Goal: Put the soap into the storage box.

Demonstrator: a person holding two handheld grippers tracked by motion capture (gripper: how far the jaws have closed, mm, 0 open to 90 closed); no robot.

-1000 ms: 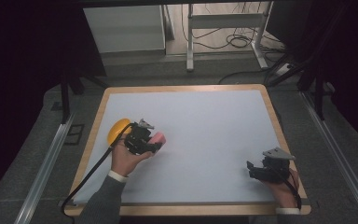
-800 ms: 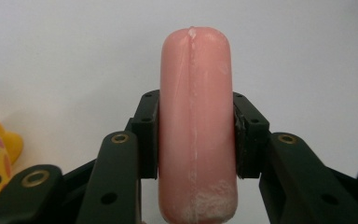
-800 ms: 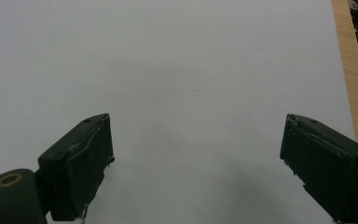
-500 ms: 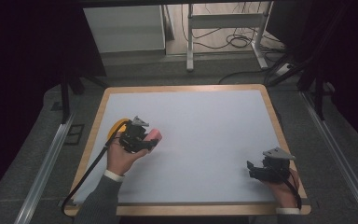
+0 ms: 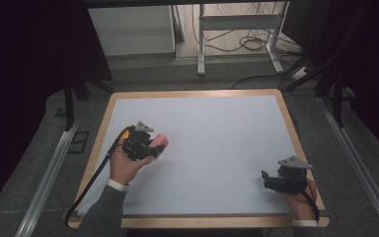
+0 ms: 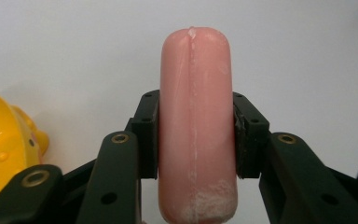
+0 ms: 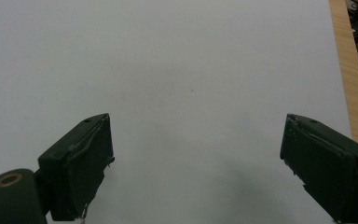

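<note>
A pink, sausage-shaped thing [image 6: 196, 93] stands upright between the black jaws of my left gripper [image 6: 196, 135], whose pads press on both of its sides. From above, that gripper [image 5: 154, 146] is at the left of the white table top, with the pink thing [image 5: 160, 142] sticking out to the right. A glossy yellow bumpy object [image 6: 2, 144] lies on the table close beside it. My right gripper [image 5: 267, 179] rests near the front right corner. Its jaws [image 7: 196, 154] stand wide apart over bare white surface.
The table is a white board with a wooden rim [image 5: 192, 93]. Metal rails [image 5: 49, 173] run along the floor on both sides. Beyond the far edge stand a table frame [image 5: 202, 44] and loose cables [image 5: 246, 44].
My left gripper has drifted slightly left with the pink thing and now covers most of the yellow object in the high view. The right gripper has stayed put.
</note>
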